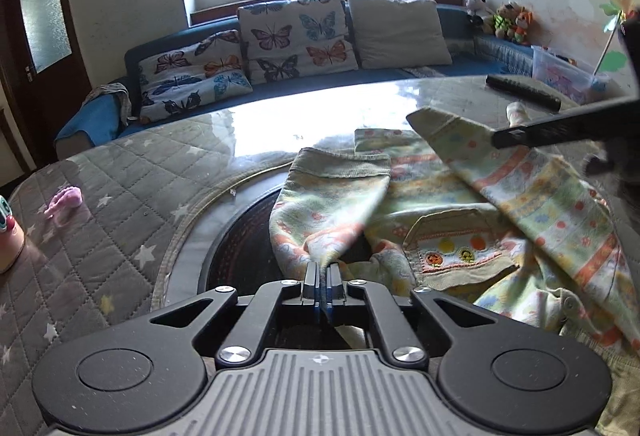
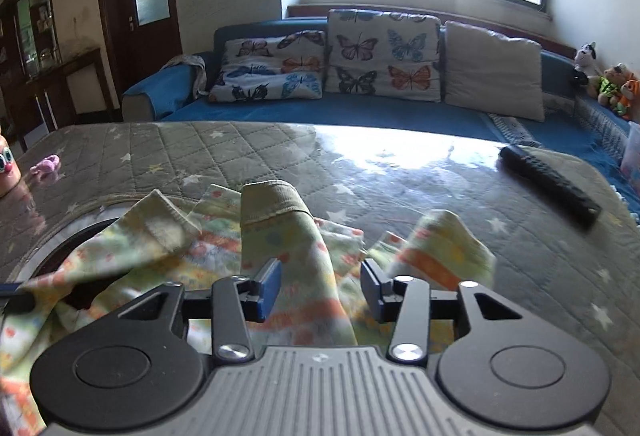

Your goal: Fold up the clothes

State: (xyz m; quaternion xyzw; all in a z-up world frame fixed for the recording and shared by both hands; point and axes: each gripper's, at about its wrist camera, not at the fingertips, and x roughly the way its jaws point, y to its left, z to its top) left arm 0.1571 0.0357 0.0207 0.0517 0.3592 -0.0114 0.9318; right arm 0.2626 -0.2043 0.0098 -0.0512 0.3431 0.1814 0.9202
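Note:
A small child's garment (image 1: pixel 460 236), pale green with orange bands and an embroidered pocket, lies crumpled on the quilted table (image 1: pixel 120 176). My left gripper (image 1: pixel 322 276) is shut on a fold of one sleeve, which rises from the jaws to a ribbed cuff (image 1: pixel 340 164). The other sleeve slants across the right side of the left wrist view, beneath a black finger of my right gripper (image 1: pixel 560 128). In the right wrist view my right gripper (image 2: pixel 322 288) stands open. Its blue pads (image 2: pixel 270 288) are well apart, and a sleeve of the garment (image 2: pixel 288 236) lies loose between them.
A black remote (image 2: pixel 548 184) lies at the table's far right. A small pink item (image 2: pixel 46 164) and a toy with big eyes (image 2: pixel 6 164) sit at the far left. A dark round inset (image 1: pixel 240 248) lies under the garment's left part. A blue sofa (image 2: pixel 360 116) with cushions stands behind.

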